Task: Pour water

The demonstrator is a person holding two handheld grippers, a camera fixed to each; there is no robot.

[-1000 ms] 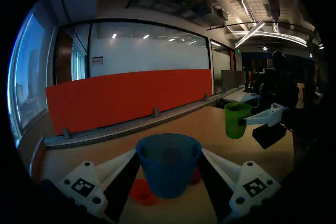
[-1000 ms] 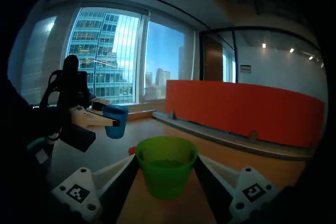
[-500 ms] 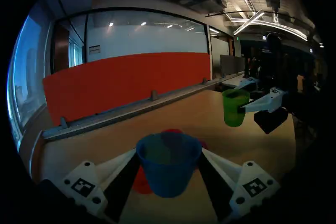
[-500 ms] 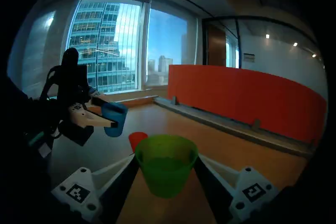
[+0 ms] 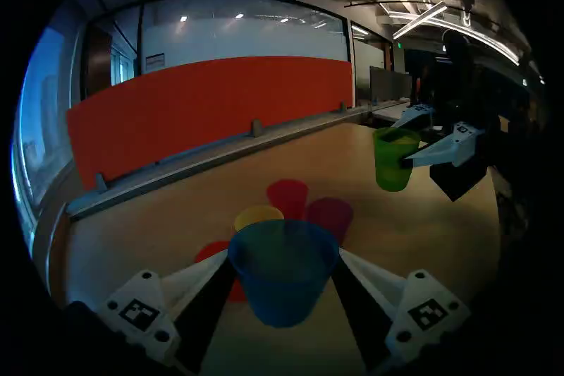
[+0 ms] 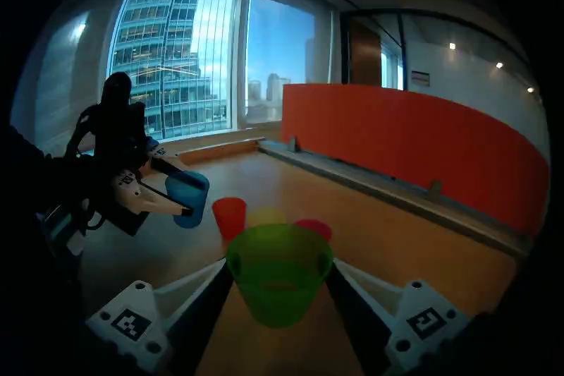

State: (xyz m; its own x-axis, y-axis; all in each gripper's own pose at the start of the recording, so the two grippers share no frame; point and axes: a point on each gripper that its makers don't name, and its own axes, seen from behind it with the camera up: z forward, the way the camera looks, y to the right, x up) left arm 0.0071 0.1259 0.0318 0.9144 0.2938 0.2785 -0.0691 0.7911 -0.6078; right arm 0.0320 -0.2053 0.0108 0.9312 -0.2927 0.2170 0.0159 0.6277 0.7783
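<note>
Two cups are being held clear of the wooden table (image 5: 162, 235), one in each gripper. The left gripper (image 5: 283, 263) is clamping its white fingers on the sides of a blue cup (image 5: 282, 291), which is sitting upright just in front of a cluster of cups standing on the table. A yellow cup (image 5: 258, 217) is standing nearest, a red cup (image 5: 287, 195) behind it and a dark pink cup (image 5: 331, 215) to the right. A low red object (image 5: 211, 252) is lying partly hidden behind one finger.

The right gripper (image 6: 279, 267) is pressing both fingers on a green cup (image 6: 278, 291), also upright. In the left gripper view that cup is hanging above the table, well to the right of the cluster. Whether water is lying in either held cup, I cannot tell.

Each finger is carrying a square black-and-white marker (image 5: 138, 312), a coded pattern rather than words. A small sign (image 5: 154, 62) is hanging on the glass wall above the orange partition (image 5: 211, 108), its writing too small to read. In the right gripper view, a window (image 6: 183, 65) is looking out on tall towers.
</note>
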